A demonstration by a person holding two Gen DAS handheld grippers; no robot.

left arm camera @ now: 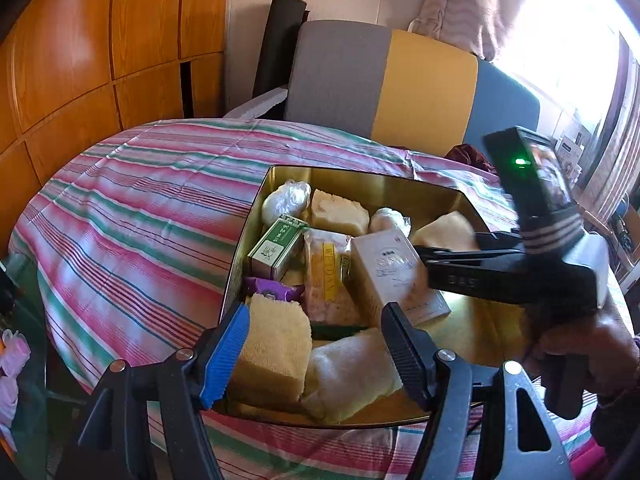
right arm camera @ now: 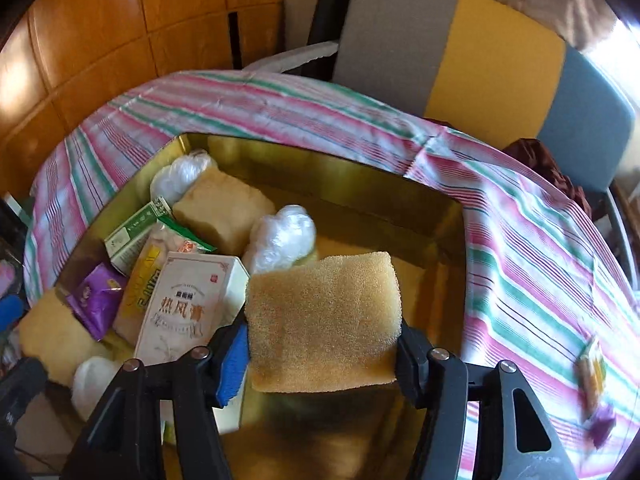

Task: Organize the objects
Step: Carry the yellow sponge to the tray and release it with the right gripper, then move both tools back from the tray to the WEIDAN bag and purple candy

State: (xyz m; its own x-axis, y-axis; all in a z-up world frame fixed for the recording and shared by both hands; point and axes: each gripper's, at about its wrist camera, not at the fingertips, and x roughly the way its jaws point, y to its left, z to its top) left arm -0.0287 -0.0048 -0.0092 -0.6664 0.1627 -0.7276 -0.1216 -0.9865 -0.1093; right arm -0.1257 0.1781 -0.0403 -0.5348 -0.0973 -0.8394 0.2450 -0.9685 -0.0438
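My right gripper [right arm camera: 322, 354] holds the sponge [right arm camera: 324, 320] between its fingers above the gold tin [right arm camera: 400, 208], over its bare right part. The grip looks light; it could drop early onto the white box [right arm camera: 188, 308]. My left gripper [left arm camera: 316, 354] hangs wide open, holding nothing.

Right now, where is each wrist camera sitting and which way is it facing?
Left wrist: above the gold tin's near left corner, angled down; shows the left gripper, open over a yellow sponge, plus the right gripper and hand.
Right wrist: over the tin, angled down; the right gripper has a sponge between its fingers.
Shared: tin, white box, striped cloth, chair.
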